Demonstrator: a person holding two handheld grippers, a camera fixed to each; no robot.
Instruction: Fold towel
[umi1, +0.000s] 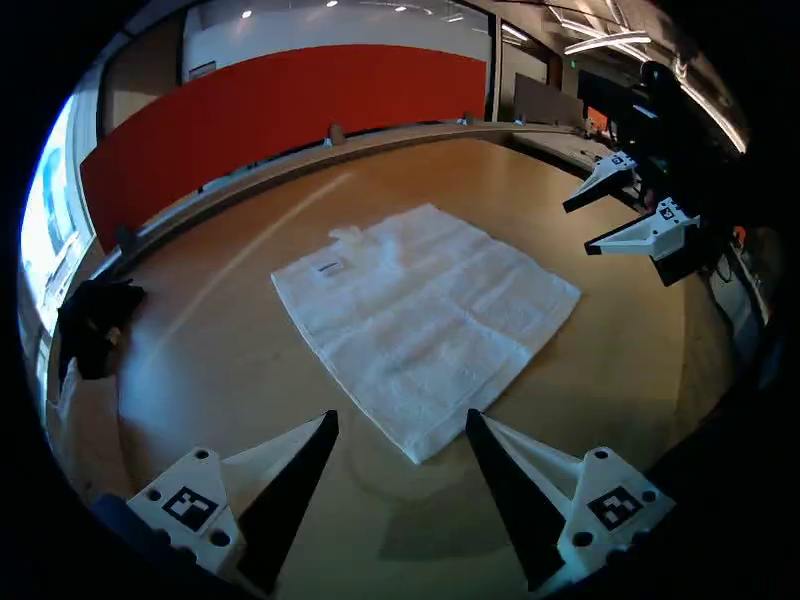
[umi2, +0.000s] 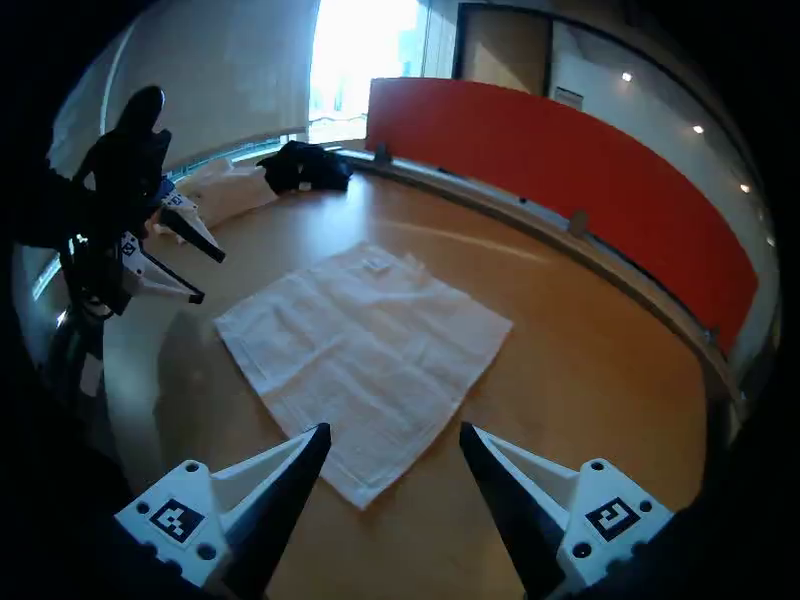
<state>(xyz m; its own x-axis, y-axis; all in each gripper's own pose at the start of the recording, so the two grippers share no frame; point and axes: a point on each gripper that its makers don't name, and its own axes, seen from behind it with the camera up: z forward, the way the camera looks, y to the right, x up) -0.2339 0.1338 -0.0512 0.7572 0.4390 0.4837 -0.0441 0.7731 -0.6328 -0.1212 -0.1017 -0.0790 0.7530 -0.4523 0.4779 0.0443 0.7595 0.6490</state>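
The left gripper (umi1: 400, 418) has its fingers spread wide and empty, and the near corner of the towel (umi1: 425, 310) lies just ahead of the gap between them. The right gripper (umi2: 394, 430) is likewise parted, holding nothing, with another corner of the towel just before its tips. The white towel lies spread flat on the wooden table (umi1: 610, 390), a small label (umi1: 330, 267) near its far edge. Each gripper faces the other across the cloth. A dark bundle (umi1: 95, 320) sits by the table's edge, and a red partition (umi1: 290, 110) runs behind
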